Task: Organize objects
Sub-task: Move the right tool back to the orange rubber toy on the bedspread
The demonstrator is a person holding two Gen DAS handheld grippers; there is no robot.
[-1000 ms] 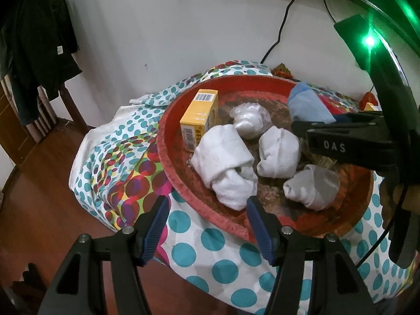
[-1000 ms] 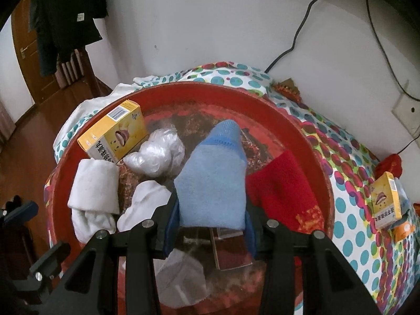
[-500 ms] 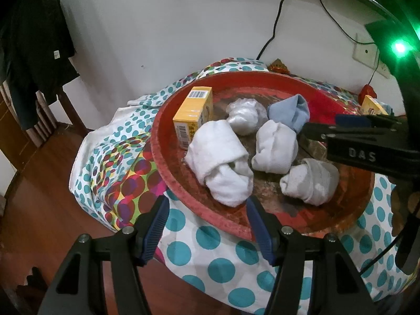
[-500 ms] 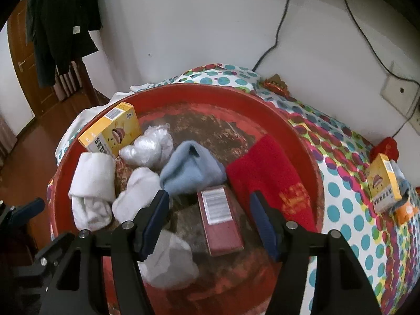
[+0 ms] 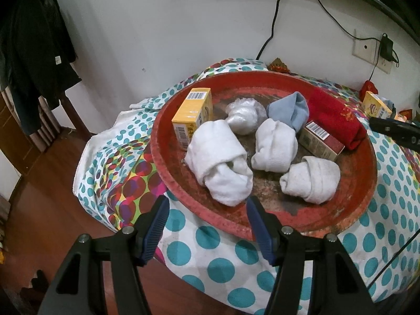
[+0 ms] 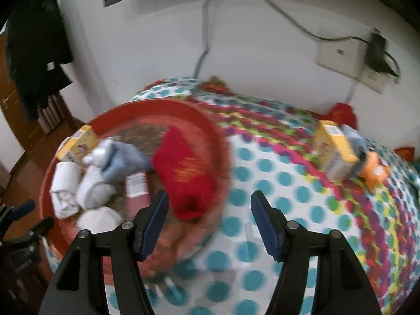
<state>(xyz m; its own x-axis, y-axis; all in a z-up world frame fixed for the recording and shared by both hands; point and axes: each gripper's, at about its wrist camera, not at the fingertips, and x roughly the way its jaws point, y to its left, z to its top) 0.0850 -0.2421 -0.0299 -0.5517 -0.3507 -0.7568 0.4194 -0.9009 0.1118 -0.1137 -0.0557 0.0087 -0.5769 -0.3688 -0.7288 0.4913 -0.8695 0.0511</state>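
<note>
A round red tray (image 5: 362, 197) on the dotted tablecloth holds three rolled white socks (image 5: 220, 162), a light blue sock (image 5: 291, 110), a red sock (image 5: 336, 120), a plastic-wrapped bundle (image 5: 242, 116), a yellow box (image 5: 193, 115) and a dark red box (image 5: 320, 141). My left gripper (image 5: 206, 225) is open and empty at the tray's near rim. My right gripper (image 6: 207, 220) is open and empty, above the tray's right edge (image 6: 223, 141) in a blurred view. The blue sock (image 6: 123, 162) and red sock (image 6: 183, 176) lie in the tray there too.
A second yellow box (image 6: 333, 152) lies on the cloth at the right beside an orange toy (image 6: 374, 173) and a grey-blue item. A wall socket with a charger (image 6: 378, 52) and cables are behind. A chair with dark clothes (image 5: 29, 60) stands at the left.
My right gripper opened and let the light blue sock drop into the tray, then swung back and to the right. My left gripper stayed open and barely moved.
</note>
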